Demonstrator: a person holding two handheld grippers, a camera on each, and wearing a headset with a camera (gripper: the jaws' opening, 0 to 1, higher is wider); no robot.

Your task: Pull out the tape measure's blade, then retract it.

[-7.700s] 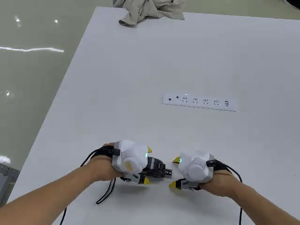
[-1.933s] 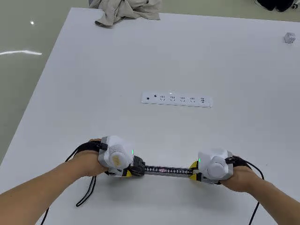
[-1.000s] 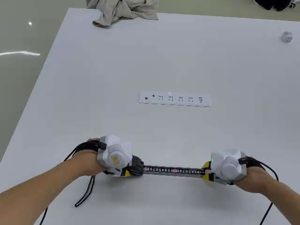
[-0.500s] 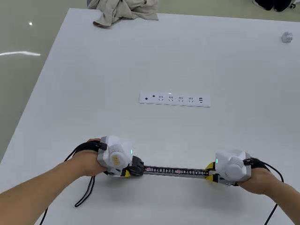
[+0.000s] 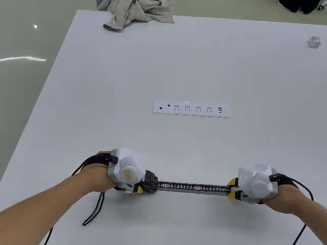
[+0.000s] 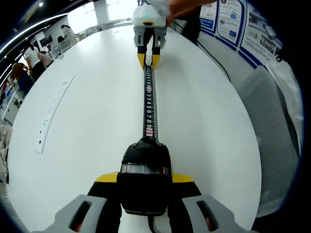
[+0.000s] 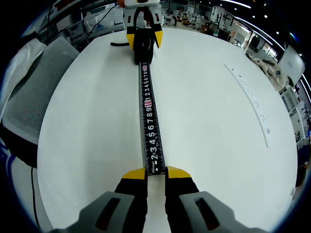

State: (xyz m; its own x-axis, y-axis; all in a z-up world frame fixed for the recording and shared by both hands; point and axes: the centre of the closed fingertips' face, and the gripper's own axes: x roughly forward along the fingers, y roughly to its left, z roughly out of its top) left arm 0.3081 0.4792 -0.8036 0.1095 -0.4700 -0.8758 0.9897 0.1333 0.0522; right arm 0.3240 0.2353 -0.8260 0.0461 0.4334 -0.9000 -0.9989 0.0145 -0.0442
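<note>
The black tape measure case [image 5: 148,181] [image 6: 145,177] sits clamped between the yellow-tipped jaws of my left gripper [image 5: 139,182] [image 6: 145,178] near the table's front edge. Its numbered blade [image 5: 192,188] [image 6: 148,102] [image 7: 149,124] runs out flat along the white table [image 5: 153,66] to my right gripper [image 5: 233,187] [image 7: 156,173], which is shut on the blade's end. In the right gripper view the case [image 7: 142,42] and the left gripper [image 7: 141,33] lie at the far end of the blade. In the left gripper view the right gripper [image 6: 147,57] pinches the blade's tip.
A white power strip [image 5: 191,108] [image 6: 52,109] [image 7: 250,99] lies mid-table beyond the blade. A crumpled grey cloth [image 5: 137,11] rests at the far left edge and a small pale object [image 5: 314,42] at the far right. Black cables [image 5: 96,209] trail from the left hand.
The right gripper has drawn the blade's end farther right, lengthening the exposed blade. The left gripper and case have stayed in place.
</note>
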